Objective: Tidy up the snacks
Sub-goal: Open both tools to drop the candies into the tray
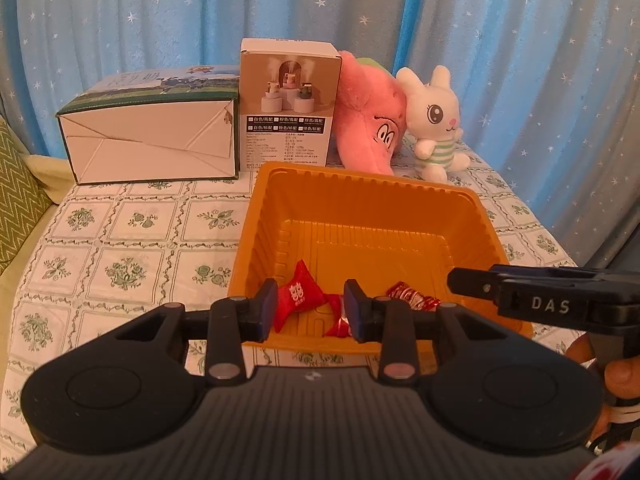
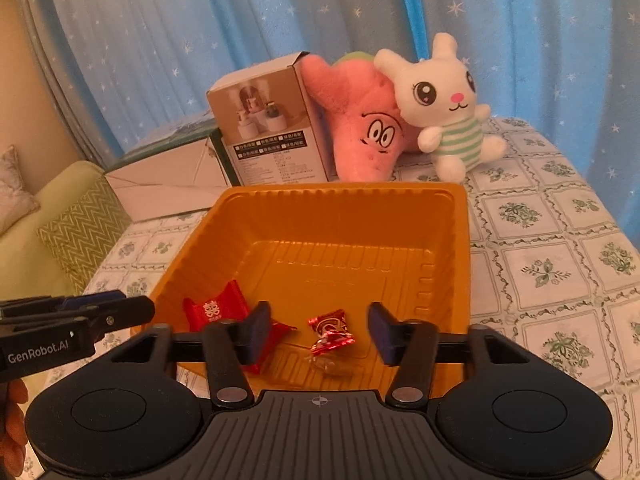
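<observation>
An orange plastic tray [image 1: 360, 184] sits on the tablecloth; it also shows in the right wrist view [image 2: 400, 196]. Inside it near the front lie a red pillow-shaped candy packet [image 1: 296, 296] [image 2: 214, 310] and a small red foil-wrapped candy [image 1: 412, 294] [image 2: 330, 332]. My left gripper [image 1: 311, 310] is open and empty above the tray's front edge. My right gripper [image 2: 318, 334] is open and empty, its fingers either side of the foil candy in view. Each gripper appears at the edge of the other's view.
Behind the tray stand a white carton lying on its side [image 1: 152, 136], an upright humidifier box [image 1: 290, 108], a pink star plush [image 1: 372, 120] and a white rabbit plush [image 1: 436, 120]. Blue starry curtains hang behind. A green sofa [image 2: 60, 216] lies left of the table.
</observation>
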Demonstrator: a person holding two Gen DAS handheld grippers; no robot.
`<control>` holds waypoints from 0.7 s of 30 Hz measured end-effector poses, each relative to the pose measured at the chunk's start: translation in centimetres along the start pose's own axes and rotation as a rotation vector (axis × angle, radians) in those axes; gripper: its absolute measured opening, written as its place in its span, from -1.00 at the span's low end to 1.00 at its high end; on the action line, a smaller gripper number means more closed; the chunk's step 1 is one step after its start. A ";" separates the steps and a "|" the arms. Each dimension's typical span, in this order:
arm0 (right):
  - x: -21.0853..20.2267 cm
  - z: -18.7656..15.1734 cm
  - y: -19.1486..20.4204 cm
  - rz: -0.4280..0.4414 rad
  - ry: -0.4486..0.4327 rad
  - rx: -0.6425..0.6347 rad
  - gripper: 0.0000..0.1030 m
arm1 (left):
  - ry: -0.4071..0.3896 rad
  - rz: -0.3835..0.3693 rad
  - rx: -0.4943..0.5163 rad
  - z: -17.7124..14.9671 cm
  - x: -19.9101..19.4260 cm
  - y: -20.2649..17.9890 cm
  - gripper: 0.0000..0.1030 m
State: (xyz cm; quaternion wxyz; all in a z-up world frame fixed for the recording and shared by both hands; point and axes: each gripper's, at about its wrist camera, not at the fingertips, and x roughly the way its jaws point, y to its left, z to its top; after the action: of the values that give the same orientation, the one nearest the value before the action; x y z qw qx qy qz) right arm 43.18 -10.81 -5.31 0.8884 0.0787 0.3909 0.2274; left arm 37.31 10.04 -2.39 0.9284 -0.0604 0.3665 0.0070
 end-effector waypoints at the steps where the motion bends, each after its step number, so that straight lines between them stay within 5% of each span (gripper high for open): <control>1: -0.5 -0.2 0.1 -0.005 -0.002 0.001 0.07 | 0.000 -0.001 -0.005 -0.3 -0.4 0.0 -0.38; 21: -17.4 -7.6 4.1 -0.109 -0.028 -0.013 0.07 | -0.027 -0.024 -0.055 -9.0 -15.3 -3.6 -0.38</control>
State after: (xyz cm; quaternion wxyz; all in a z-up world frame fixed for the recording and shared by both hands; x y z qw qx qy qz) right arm 25.89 -15.57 2.28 0.9054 0.0549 0.3805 0.1801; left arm 20.28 5.87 1.91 0.9314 -0.0902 0.3527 0.0067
